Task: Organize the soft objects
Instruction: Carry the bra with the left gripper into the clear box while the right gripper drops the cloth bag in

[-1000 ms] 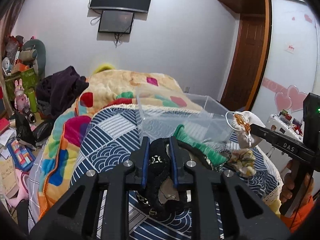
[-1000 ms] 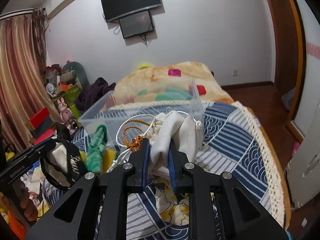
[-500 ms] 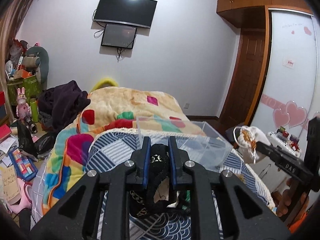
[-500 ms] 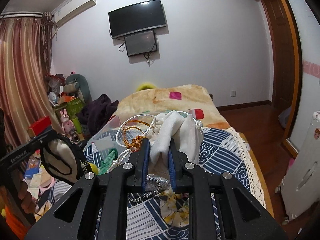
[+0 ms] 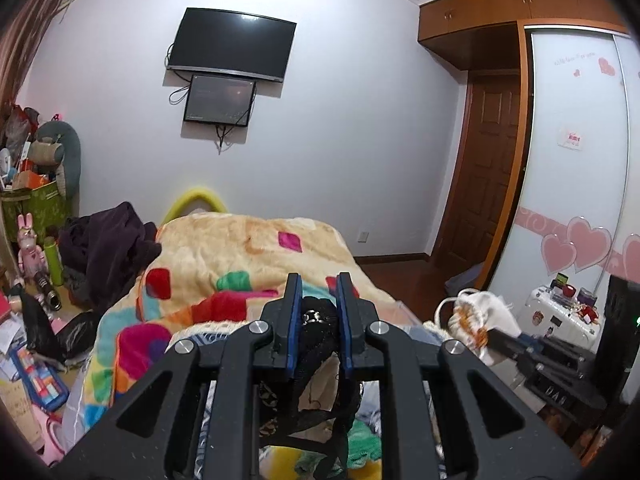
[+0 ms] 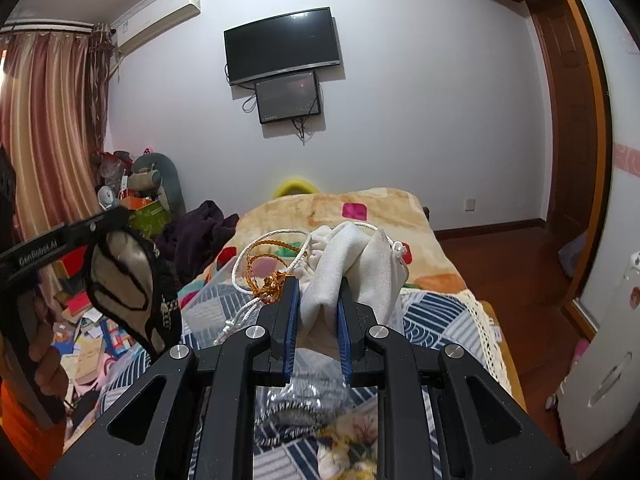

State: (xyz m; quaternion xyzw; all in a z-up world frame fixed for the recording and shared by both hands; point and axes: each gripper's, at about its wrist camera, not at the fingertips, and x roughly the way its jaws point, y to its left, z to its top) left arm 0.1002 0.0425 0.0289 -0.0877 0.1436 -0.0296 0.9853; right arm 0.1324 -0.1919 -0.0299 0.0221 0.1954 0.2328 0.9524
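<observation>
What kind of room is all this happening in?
Most likely a lived-in bedroom: a bed under a colourful patchwork fleece blanket, a black wall-mounted television, and a white sliding wardrobe door with pink hearts.

At the upper centre I saw a black wall-mounted television (image 5: 231, 44), a brown wooden door (image 5: 486, 168) at right, striped pink curtains (image 6: 44, 128) at left.

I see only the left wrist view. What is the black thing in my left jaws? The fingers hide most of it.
Observer: The right wrist view shows the black lace piece has a beige centre and hangs free from the left gripper.
Operator: Does the right gripper hold the white pouch well?
Observer: The right gripper is shut on a fold of the white pouch; the cords loop loose on the pouch's left.
</observation>
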